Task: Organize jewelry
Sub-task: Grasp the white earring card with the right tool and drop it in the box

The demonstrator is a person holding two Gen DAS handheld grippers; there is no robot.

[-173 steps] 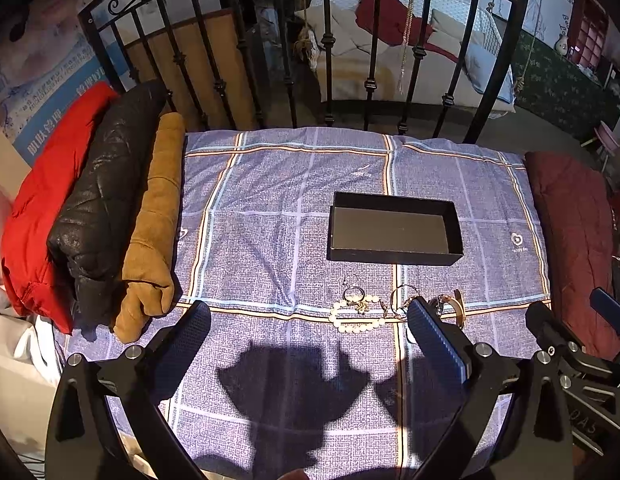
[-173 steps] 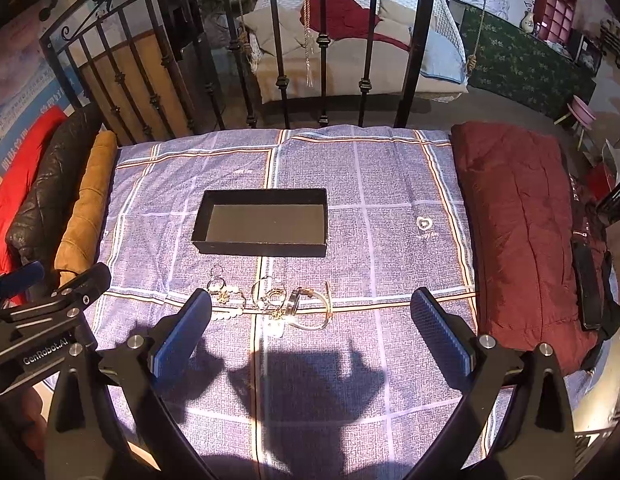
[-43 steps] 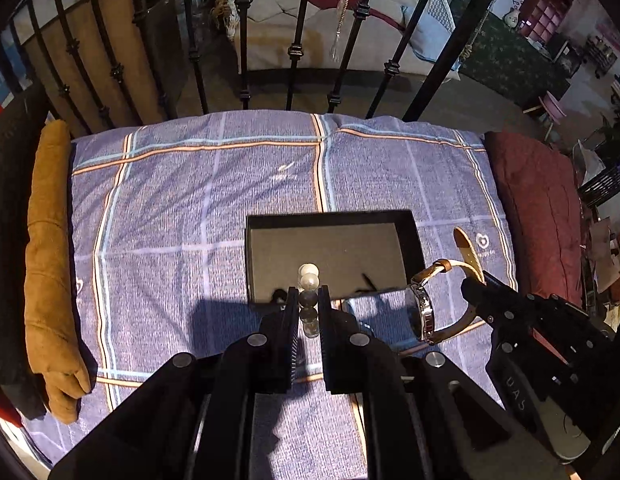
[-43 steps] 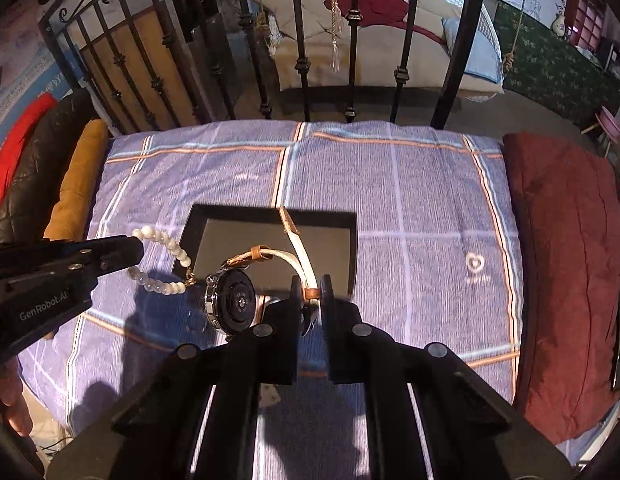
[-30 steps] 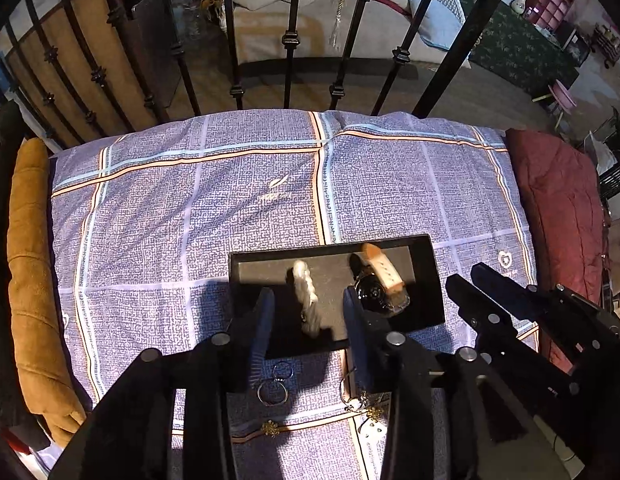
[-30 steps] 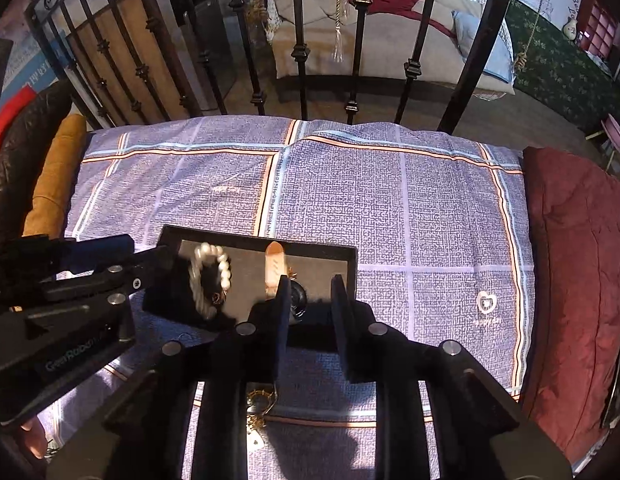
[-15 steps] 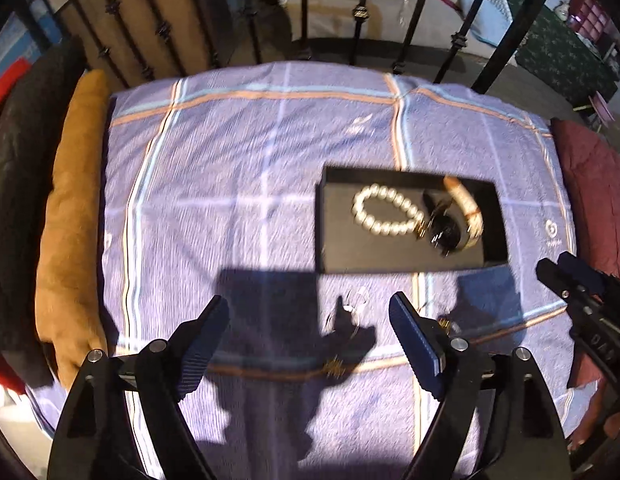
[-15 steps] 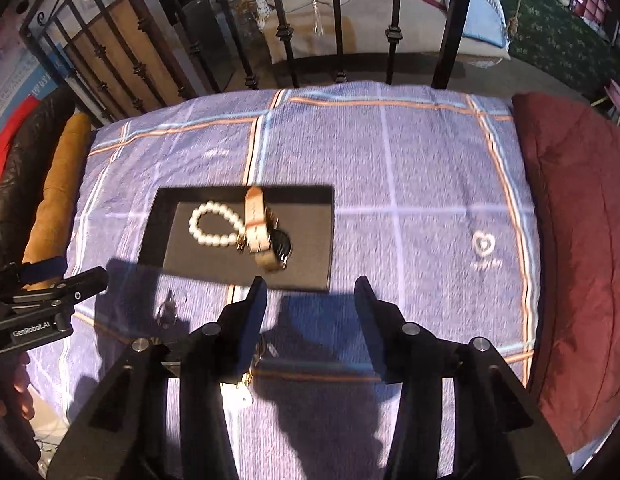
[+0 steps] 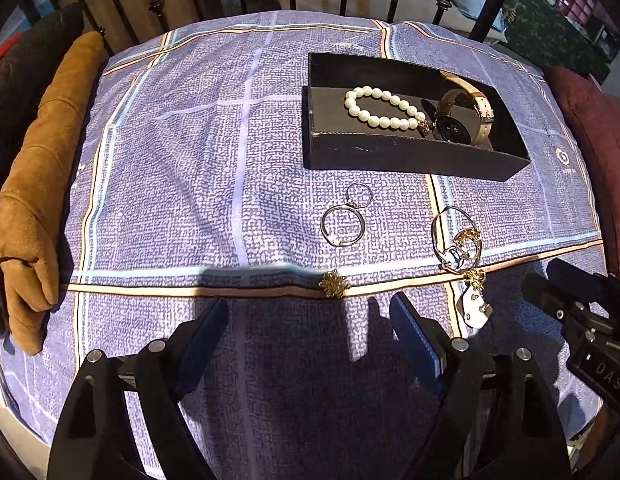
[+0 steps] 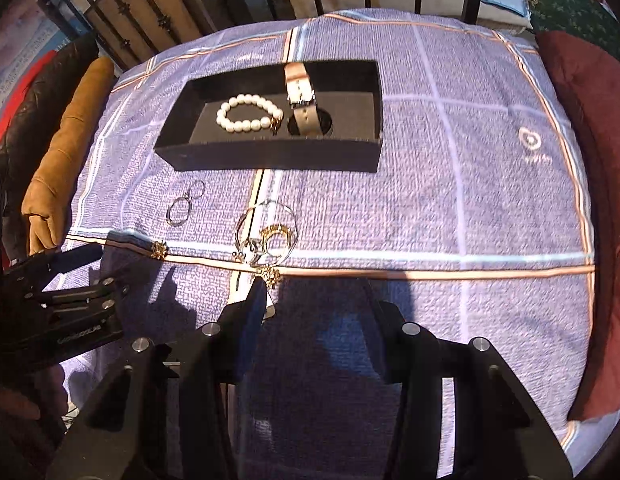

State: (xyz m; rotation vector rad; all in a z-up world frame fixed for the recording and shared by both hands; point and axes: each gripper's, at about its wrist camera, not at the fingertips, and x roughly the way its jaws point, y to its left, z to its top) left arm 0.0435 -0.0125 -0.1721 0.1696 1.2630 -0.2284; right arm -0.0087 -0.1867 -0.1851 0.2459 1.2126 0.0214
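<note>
On the far left, a brown cushion [image 9: 37,168] is lying along the edge of the bed, beside the blue checked bedcover [image 9: 189,160]. The left gripper [image 9: 310,320] is hanging over the near part of the cover; its jaws are standing wide and nothing is sitting between them. Just beyond its fingertips a small gold flower earring [image 9: 332,284] is resting on the orange stripe. A little further away a pair of silver hoop earrings [image 9: 344,220] is lying flat — one small ring touching one larger ring. Behind them the black box [image 9: 390,152] is holding the pearl bracelet [image 9: 384,108] on its left side and the watch [image 9: 462,114] just beside it, on the right. In front of the box, more to the right, a tangle of rings and gold pieces [image 9: 458,244] is lying with a white tag [image 9: 472,308] near it. The right gripper [image 10: 314,296] is hovering here — its jaws are partly apart and holding nothing. A dark red blanket [image 10: 590,160] is lying at the right edge.
</note>
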